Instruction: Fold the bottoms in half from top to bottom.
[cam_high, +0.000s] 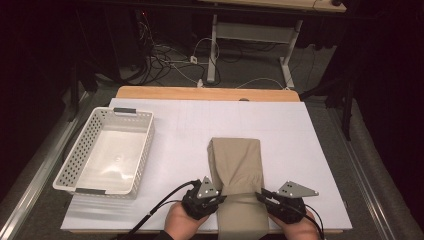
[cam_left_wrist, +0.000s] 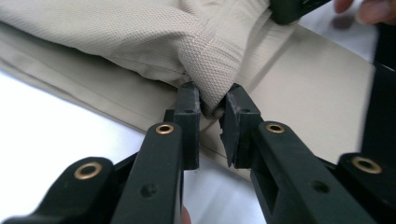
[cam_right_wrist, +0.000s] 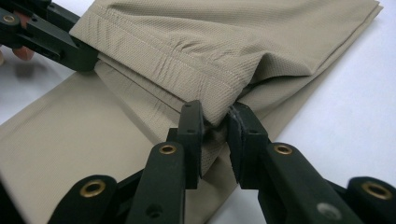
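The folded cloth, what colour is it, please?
The cloth is plain beige, clearest in the right gripper view.

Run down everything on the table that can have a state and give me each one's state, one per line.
Beige trousers: folded over on themselves, hemmed edge pinched at both corners.
Left gripper: shut on the hem's corner.
Right gripper: shut on the hem's other corner.
White basket: upright, nothing in it.
Table: covered by a white sheet, wooden edge bare at the far side.
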